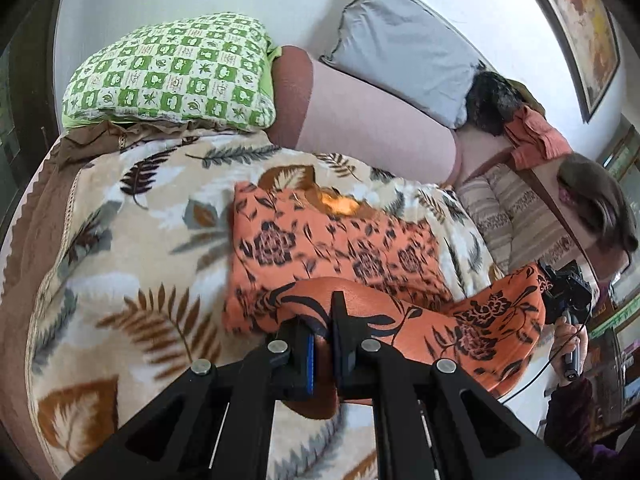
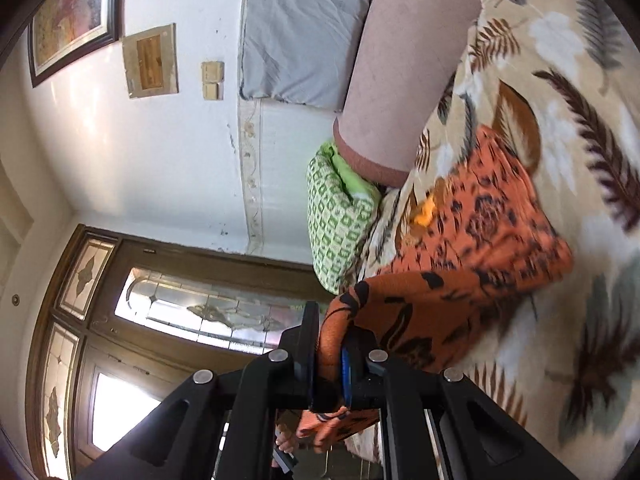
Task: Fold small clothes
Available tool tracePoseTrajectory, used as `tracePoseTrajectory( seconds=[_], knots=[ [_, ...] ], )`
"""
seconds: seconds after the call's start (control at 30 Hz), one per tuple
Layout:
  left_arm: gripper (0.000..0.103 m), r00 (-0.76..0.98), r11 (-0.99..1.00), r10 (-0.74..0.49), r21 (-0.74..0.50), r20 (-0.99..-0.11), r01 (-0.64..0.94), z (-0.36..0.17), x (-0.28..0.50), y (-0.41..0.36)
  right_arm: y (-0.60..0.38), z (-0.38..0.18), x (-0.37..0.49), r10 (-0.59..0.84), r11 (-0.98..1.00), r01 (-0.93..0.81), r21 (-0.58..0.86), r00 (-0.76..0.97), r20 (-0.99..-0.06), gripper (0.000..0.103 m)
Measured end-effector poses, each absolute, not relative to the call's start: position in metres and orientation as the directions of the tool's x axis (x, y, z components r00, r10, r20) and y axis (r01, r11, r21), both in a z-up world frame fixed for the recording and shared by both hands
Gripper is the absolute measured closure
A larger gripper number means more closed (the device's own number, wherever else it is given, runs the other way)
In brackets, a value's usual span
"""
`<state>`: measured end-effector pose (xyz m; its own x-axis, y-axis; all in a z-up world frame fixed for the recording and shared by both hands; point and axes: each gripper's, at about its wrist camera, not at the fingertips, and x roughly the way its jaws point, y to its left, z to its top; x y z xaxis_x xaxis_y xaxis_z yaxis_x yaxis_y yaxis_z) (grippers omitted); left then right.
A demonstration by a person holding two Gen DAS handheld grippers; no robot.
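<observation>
Both grippers, left (image 1: pixel 323 334) and right (image 2: pixel 332 354), were clamped on the near hem of the orange garment (image 1: pixel 332 240), lifted above the blanket (image 1: pixel 132 216), far half flat on it: fold started, unfinished.

We see a bed under a leaf-print blanket (image 1: pixel 120 240) filling the lower left of the left wrist view, a green checked pillow (image 1: pixel 172 72) at its upper left. White wall (image 2: pixel 168 152) carries a framed picture (image 2: pixel 72 12) upper left; daylight glows through a wooden door (image 2: pixel 120 340) with patterned glass, lower left.
</observation>
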<state>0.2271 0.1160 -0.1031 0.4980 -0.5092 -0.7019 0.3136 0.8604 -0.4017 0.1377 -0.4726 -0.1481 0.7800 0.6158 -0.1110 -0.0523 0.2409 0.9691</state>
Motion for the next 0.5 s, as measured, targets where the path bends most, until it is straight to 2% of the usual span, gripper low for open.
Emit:
tracePoseTrajectory(
  seconds=[0.27,0.43,0.5],
  knots=[
    [0.096,0.474,0.871,-0.486,-0.454,-0.734,0.188,-0.143,0.345,0.114,-0.519,-0.179,0.231,0.532,0.22,0.054,0.974,0.831,-0.166,0.093],
    [0.096,0.443,0.893,-0.444,-0.427,-0.779,0.145,-0.187,0.416,0.093,-0.548,-0.23,0.299,0.498,0.194,0.17,0.966,0.832,-0.246,0.093],
    [0.096,0.417,0.906,-0.415,-0.409,-0.808,0.109,-0.209,0.438,0.089,-0.554,-0.253,0.323,0.506,0.151,0.194,0.969,0.827,-0.244,0.091]
  ],
)
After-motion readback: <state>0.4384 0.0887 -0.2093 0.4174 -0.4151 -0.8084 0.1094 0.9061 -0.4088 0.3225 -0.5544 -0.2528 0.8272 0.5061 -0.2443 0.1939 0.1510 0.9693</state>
